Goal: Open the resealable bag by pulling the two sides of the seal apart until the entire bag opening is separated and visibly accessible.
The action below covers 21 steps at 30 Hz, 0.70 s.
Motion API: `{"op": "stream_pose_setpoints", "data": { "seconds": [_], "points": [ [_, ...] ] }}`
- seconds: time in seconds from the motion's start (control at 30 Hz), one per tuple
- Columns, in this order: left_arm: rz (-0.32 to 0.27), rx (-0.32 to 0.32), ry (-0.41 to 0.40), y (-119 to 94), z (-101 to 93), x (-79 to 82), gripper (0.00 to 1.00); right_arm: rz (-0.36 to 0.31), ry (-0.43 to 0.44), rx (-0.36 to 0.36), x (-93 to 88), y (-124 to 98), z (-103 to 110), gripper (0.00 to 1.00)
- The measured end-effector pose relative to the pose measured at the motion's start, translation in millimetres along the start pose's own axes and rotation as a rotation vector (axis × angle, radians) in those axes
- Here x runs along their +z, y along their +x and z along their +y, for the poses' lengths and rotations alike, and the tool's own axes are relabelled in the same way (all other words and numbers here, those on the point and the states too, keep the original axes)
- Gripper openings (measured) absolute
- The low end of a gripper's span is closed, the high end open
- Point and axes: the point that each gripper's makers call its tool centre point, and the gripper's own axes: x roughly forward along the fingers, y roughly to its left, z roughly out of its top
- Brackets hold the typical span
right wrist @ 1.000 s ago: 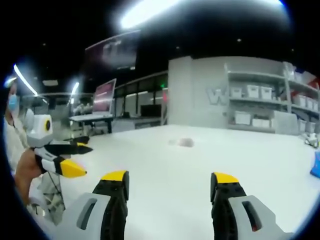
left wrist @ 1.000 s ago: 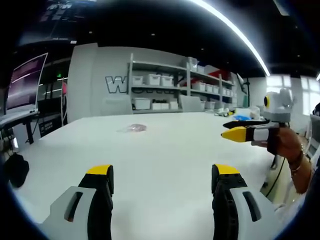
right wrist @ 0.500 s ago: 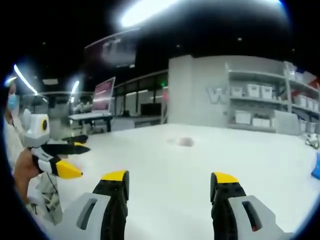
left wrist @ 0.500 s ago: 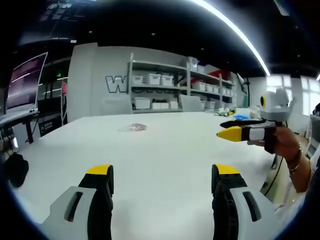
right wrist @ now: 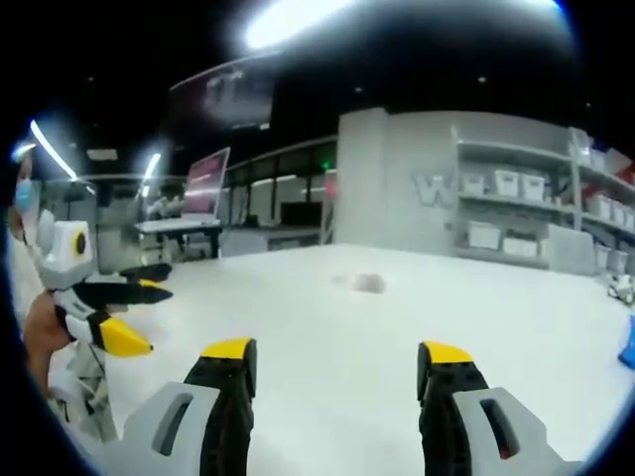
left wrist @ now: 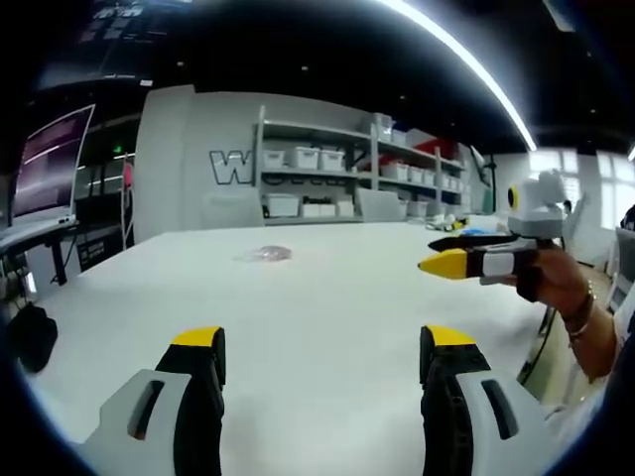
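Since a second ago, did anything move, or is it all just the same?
A little moved. In the left gripper view, the right gripper slid a bit further in over the white table. In the right gripper view, the left gripper drifted slightly toward the edge. Nothing was grabbed or let go: both grippers stayed open, and the small clear bag stayed lying far off on the table, untouched.
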Motion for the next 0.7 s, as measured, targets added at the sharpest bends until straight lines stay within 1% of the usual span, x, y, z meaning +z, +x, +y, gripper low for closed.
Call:
{"op": "stream_pose_setpoints", "data": {
  "seconds": [0.43,0.7],
  "points": [
    [0.008,0.000,0.000,1.1,0.6,-1.0,0.79,0.018,0.000,-0.005,-3.9,10.0,-4.8,0.64],
    [0.008,-0.007,0.007,3.1,-2.0,1.2,0.79,0.019,-0.007,-0.011,-0.1,15.2,-9.2,0.64]
  ]
}}
